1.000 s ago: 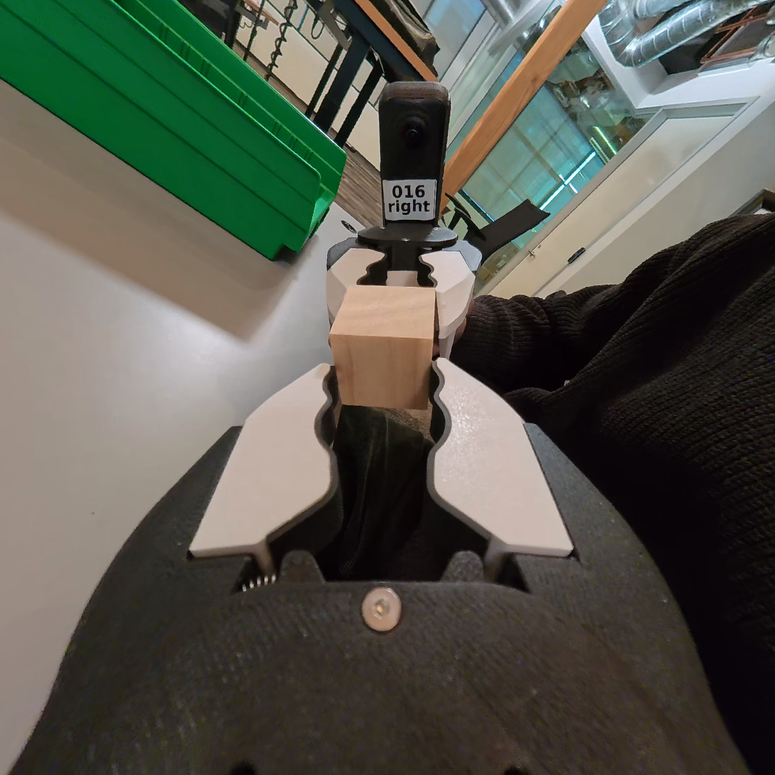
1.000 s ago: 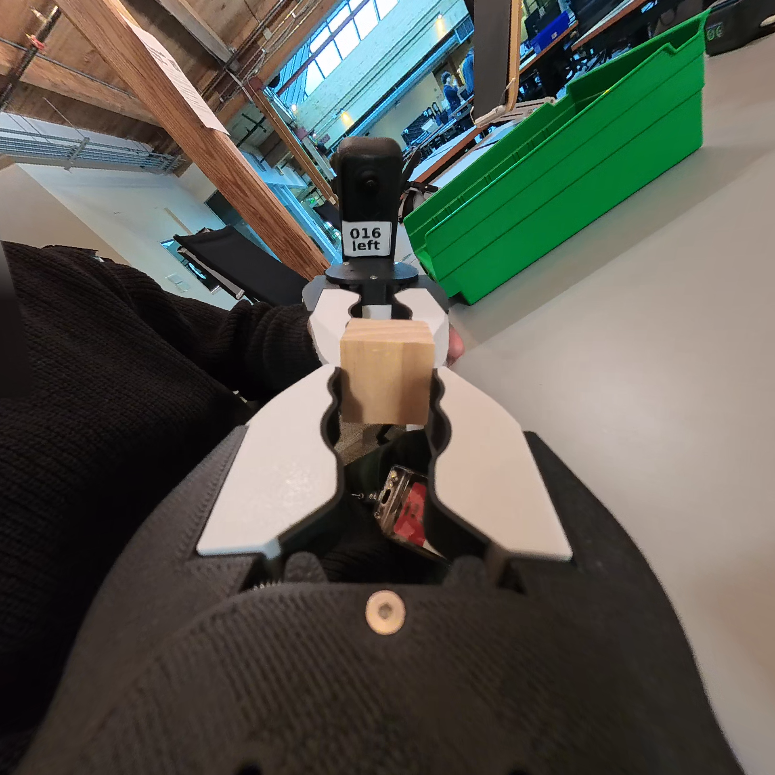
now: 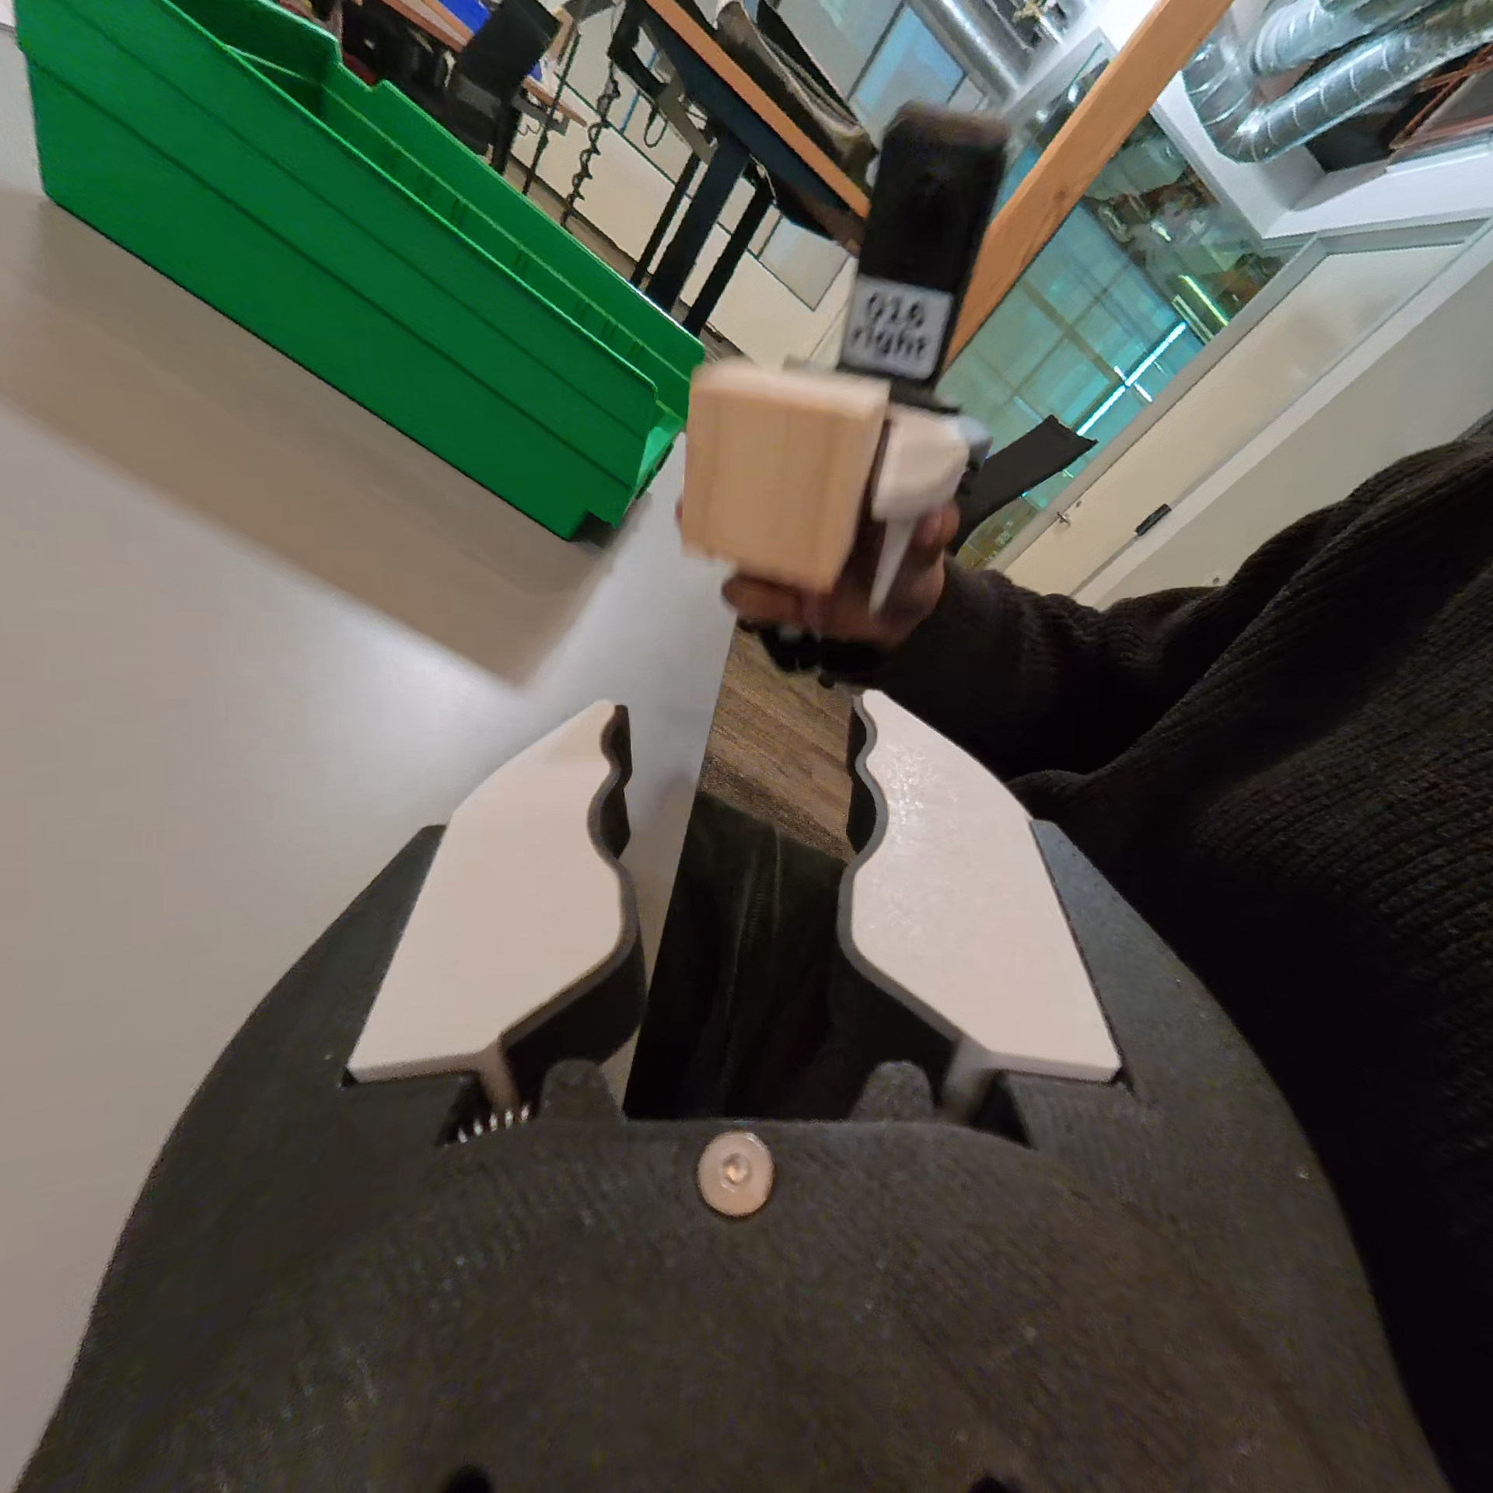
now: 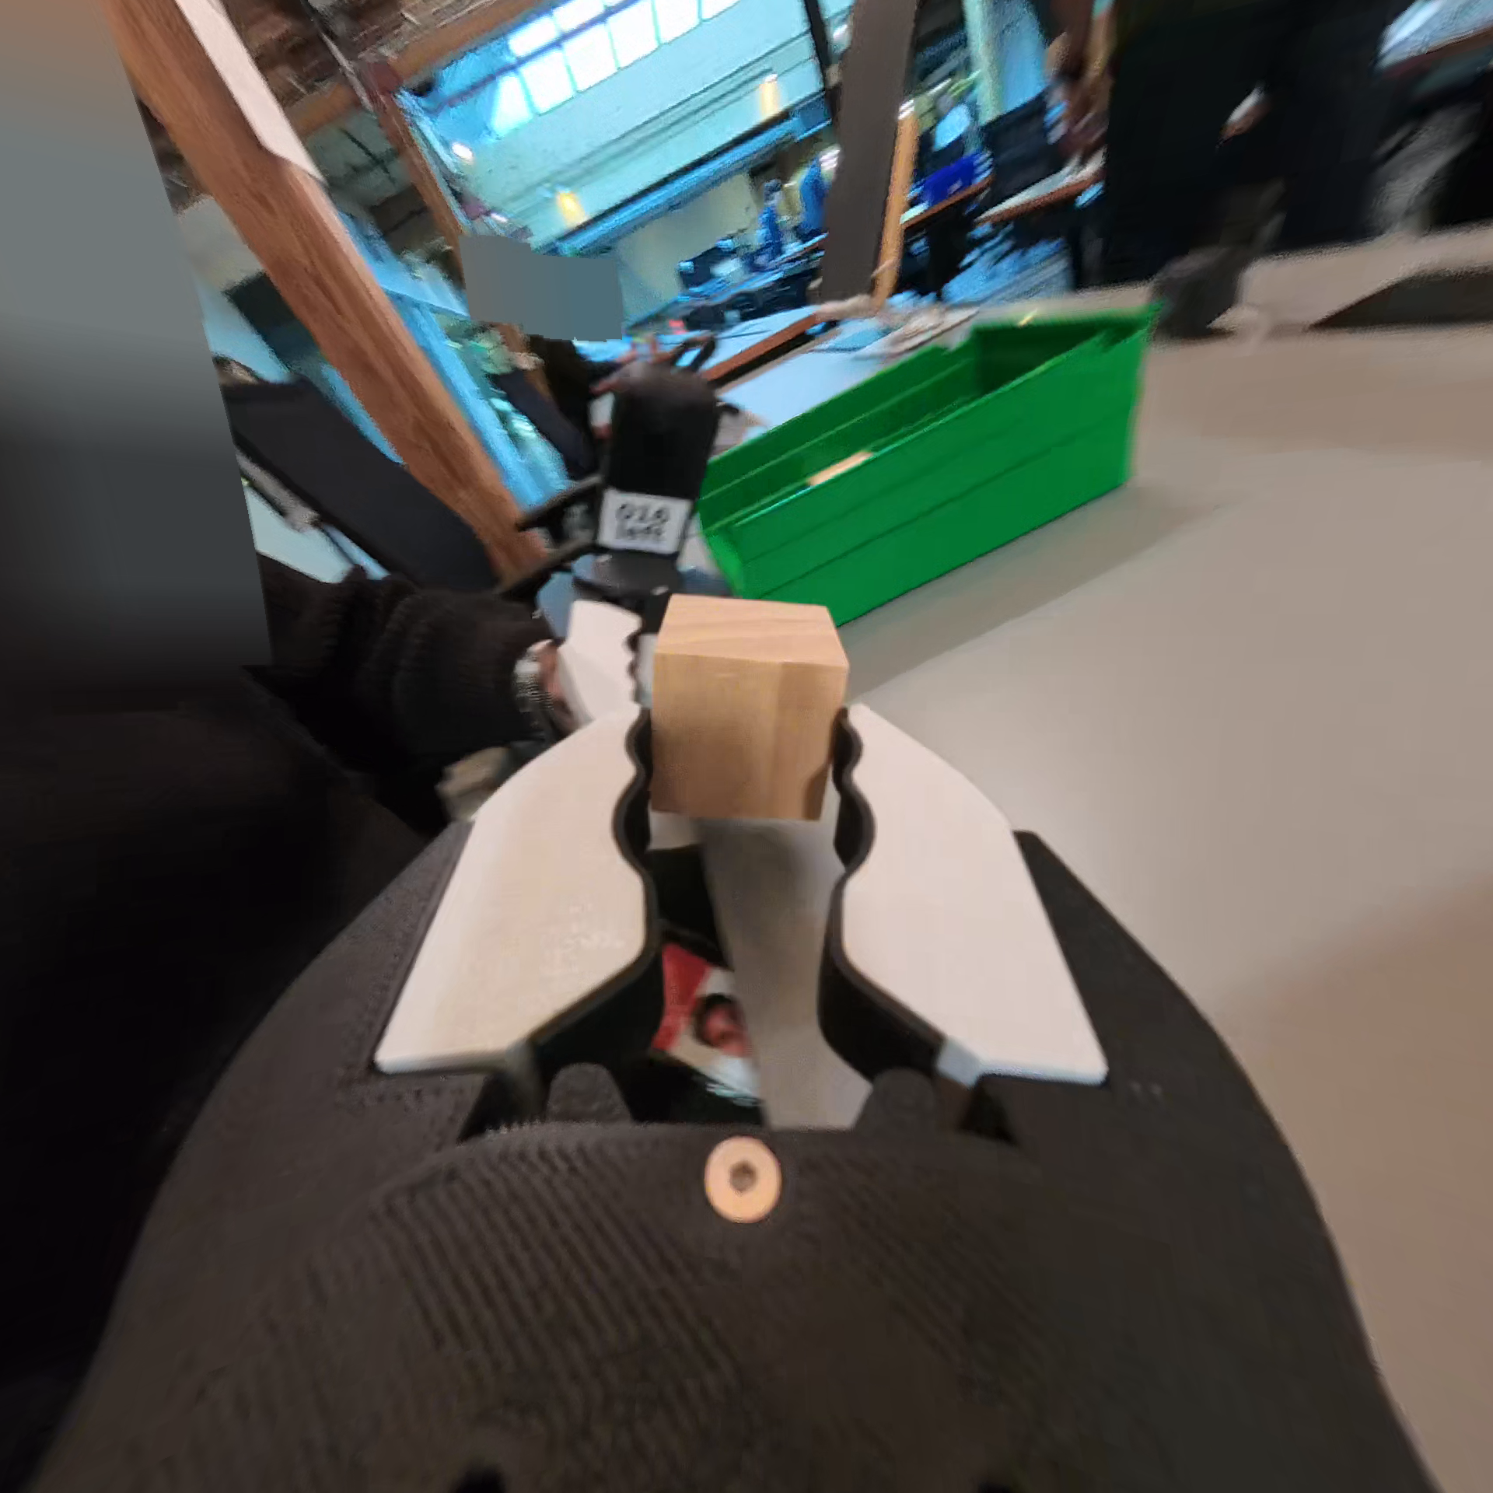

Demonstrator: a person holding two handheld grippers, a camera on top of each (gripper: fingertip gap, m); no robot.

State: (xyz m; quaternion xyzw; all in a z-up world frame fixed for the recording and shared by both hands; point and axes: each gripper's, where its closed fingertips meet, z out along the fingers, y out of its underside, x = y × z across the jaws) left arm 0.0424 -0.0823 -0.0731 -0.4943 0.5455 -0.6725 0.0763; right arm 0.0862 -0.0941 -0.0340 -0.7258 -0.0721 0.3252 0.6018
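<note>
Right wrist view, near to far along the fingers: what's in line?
Right gripper shut on a pale wooden cube → left gripper, open → green plastic bin on the grey table.

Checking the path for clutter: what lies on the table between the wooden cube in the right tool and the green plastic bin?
Nothing: in the right wrist view, only bare grey tabletop separates the pale wooden cube from the green plastic bin.

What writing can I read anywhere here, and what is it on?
White sticker on black camera post, left wrist view: motion-blurred; I don't repeat writing.
White sticker on black camera post, right wrist view: blurred likewise.
Red card below the wooden block: too blurred.
Green bin: none shows.
</note>
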